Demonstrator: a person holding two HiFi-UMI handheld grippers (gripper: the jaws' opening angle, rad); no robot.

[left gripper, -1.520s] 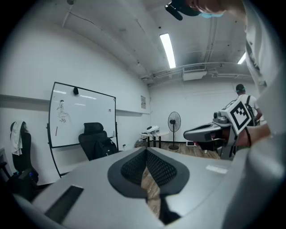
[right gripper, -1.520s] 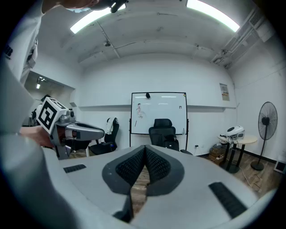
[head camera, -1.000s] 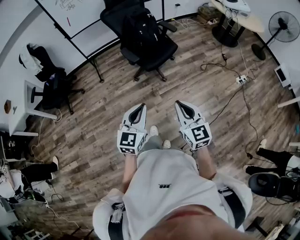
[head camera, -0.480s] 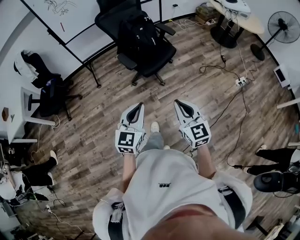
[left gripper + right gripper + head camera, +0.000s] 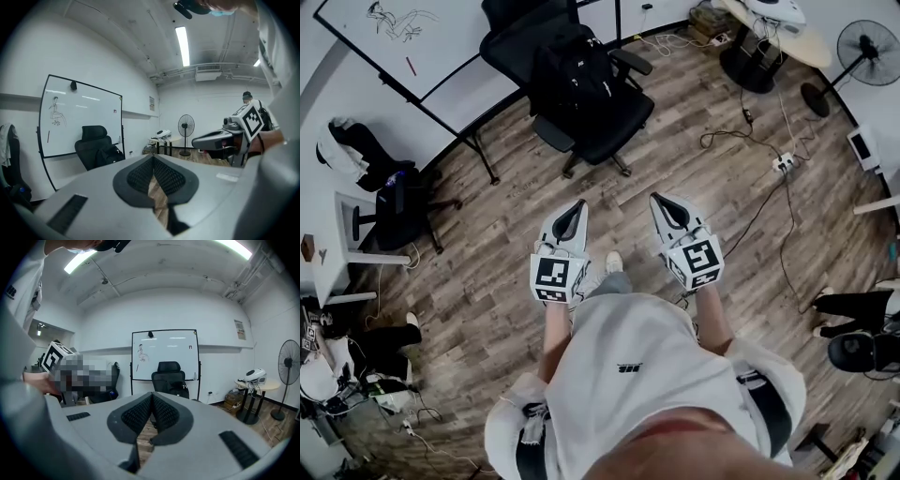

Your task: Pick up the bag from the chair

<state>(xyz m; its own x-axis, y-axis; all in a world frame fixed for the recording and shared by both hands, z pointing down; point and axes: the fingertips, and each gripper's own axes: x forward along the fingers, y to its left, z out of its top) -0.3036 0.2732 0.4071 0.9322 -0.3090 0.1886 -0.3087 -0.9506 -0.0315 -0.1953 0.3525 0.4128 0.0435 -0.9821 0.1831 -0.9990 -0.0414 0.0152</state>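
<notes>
Far left: a dark side chair (image 5: 398,197) draped with dark and white clothing, next to a white desk (image 5: 333,258). Upper left: whiteboard (image 5: 403,37) on a black stand, with a small sketch near its top. Just right of the board stands a black office chair (image 5: 614,122) on castors, on the wood-plank floor (image 5: 487,272). The bag (image 5: 577,70) is a black backpack. It sits upright on that chair's seat and leans against the backrest. Nothing touches it. Centre, lower down: the left gripper (image 5: 579,203) is held out in front of the person's waist, pointing toward the chair and well short of it. In the left gripper view its mesh pads meet at the tips; the jaws are closed together with nothing between them. A pale shoe (image 5: 614,262) shows on the floor between the two tools. The right gripper (image 5: 656,197) is level with the left and just beside it, aimed the same way. Its own view shows the jaws pressed together, empty, with chair and bag straight ahead under the whiteboard. Further right: a black cable (image 5: 764,202) trails across the planks to a white power strip (image 5: 785,161). Top right: a round table (image 5: 769,33) on a dark pedestal, then a standing fan (image 5: 865,45) at the edge.
</notes>
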